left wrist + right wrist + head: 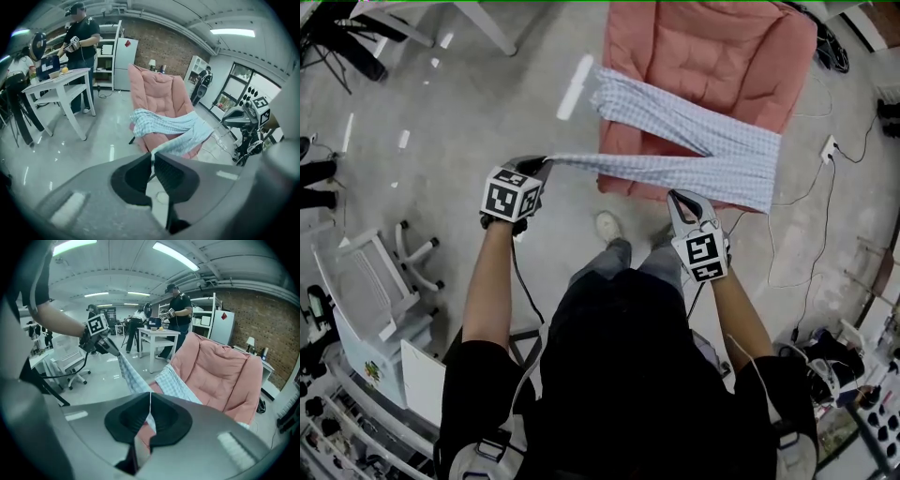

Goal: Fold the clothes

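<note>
Checked cloth lies draped across the pink chair. Your left gripper and right gripper each pinch its edge, jaws closed tight.

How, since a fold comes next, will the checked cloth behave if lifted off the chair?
Probably floppy: the checked cloth drapes over the chair and follows its shape. Likely light: a strip stretches to the left gripper with little sag. It may slip, since that gripper and the right gripper pinch only its edges.
</note>
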Available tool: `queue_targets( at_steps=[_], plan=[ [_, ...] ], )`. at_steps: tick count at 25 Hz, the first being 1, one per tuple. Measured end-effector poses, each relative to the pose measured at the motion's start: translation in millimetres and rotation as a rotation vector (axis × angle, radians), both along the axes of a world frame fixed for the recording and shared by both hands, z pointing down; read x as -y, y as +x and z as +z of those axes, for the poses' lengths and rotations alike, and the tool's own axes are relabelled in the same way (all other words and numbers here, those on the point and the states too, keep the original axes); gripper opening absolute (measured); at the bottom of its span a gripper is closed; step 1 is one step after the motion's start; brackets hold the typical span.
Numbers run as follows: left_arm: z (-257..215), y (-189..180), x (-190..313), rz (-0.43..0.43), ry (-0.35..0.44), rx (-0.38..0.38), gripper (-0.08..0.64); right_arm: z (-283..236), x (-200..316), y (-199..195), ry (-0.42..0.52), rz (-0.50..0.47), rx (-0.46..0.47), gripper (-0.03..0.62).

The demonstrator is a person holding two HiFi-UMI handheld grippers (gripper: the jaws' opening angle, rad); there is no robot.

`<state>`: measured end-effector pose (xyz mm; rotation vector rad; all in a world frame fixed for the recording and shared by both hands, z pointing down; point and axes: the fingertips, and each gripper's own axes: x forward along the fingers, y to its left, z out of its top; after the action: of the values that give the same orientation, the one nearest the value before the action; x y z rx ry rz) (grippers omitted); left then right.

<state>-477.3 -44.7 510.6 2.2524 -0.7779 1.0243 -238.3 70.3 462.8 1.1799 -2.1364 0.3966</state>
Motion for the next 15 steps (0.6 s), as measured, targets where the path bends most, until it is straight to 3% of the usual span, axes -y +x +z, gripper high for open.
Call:
queue_targets(
  at_steps=[5, 15],
  plan=[
    [-2.3, -14.1, -27.4, 0.009, 0.012, 0.002, 0.026, 5.7, 9.6, -6.6, -0.001, -0.031, -0.006, 0.009],
    [4.2, -42.4, -83.6, -0.003, 0.002, -0.015, 0.026, 0.5, 21.5, -58.0, 0.027, -0.144, 0.0, 0.009]
  ],
)
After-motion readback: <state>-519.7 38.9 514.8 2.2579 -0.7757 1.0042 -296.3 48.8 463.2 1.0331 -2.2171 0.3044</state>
